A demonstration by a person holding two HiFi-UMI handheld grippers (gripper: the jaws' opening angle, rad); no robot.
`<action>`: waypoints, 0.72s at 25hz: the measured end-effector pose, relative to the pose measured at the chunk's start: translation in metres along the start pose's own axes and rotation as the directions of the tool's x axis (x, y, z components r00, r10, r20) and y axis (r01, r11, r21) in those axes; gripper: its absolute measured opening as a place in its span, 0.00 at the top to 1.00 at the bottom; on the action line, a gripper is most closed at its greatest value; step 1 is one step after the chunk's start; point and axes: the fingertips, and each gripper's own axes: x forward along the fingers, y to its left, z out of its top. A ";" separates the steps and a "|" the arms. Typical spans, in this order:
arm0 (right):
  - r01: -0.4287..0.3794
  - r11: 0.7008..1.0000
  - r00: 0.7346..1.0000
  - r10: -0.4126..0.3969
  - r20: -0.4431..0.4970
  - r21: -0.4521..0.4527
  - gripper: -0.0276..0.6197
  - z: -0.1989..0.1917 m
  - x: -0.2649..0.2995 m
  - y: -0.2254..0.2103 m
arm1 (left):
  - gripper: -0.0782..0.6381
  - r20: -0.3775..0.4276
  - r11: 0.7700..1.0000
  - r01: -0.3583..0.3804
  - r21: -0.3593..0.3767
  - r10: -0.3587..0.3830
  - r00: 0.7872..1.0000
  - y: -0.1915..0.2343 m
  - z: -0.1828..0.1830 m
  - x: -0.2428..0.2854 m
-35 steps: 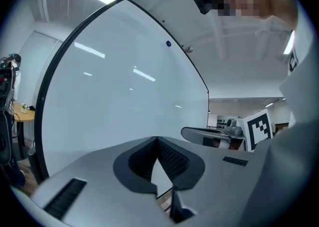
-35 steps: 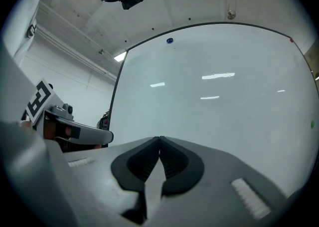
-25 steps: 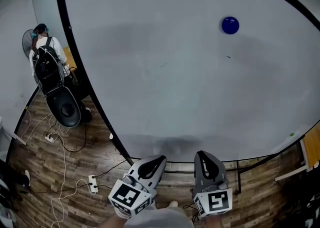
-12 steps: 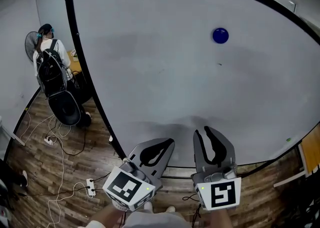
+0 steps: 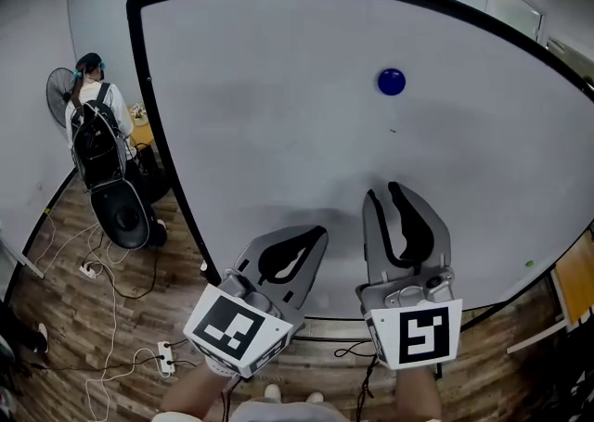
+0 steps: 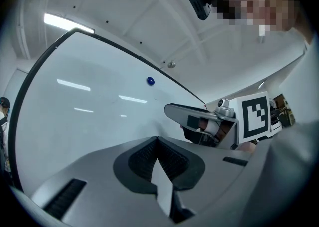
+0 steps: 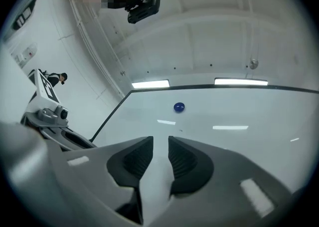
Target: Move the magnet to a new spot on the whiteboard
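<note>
A round blue magnet [image 5: 392, 82] sticks to the upper right part of the big black-framed whiteboard [image 5: 269, 133]. It shows small and far ahead in the left gripper view [image 6: 150, 81] and in the right gripper view [image 7: 179, 107]. My right gripper [image 5: 383, 190] points up at the board's lower part, well below the magnet. Its jaws [image 7: 160, 138] are opening, with a narrow gap and nothing between them. My left gripper [image 5: 316, 230] sits lower and to the left, tips together and empty [image 6: 157, 138].
A person with a black backpack [image 5: 93, 123] stands at the board's left edge beside a fan [image 5: 58, 86] and a black chair [image 5: 121, 211]. Cables and a power strip [image 5: 165, 355] lie on the wooden floor. An orange surface [image 5: 577, 281] sits at the far right.
Both grippers have risen toward the board's lower part. The right jaws have parted from shut to a narrow gap. The magnet now sits lower and further left in the head view.
</note>
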 end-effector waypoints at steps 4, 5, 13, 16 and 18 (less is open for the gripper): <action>0.020 0.997 1.000 -0.018 0.025 -0.080 0.80 0.015 0.013 -0.010 | 0.88 0.003 1.000 0.009 0.008 -0.009 1.000 -0.004 0.011 0.012; 0.021 0.995 0.999 -0.018 0.029 -0.097 0.79 0.019 0.016 -0.009 | 0.88 0.017 1.000 0.017 0.015 -0.017 1.000 -0.004 0.015 0.014; 0.060 0.983 0.998 -0.056 0.026 -0.171 0.79 0.044 0.044 -0.020 | 0.88 0.041 0.998 0.048 0.041 -0.050 0.998 0.001 0.035 0.022; 0.071 0.980 0.997 -0.070 0.015 -0.187 0.78 0.051 0.051 -0.025 | 0.88 0.045 0.998 0.043 0.051 -0.045 0.998 0.004 0.039 0.017; 0.080 0.977 0.997 -0.080 0.004 -0.197 0.77 0.056 0.051 -0.029 | 0.88 0.045 0.998 0.039 0.057 -0.041 0.998 0.003 0.040 0.013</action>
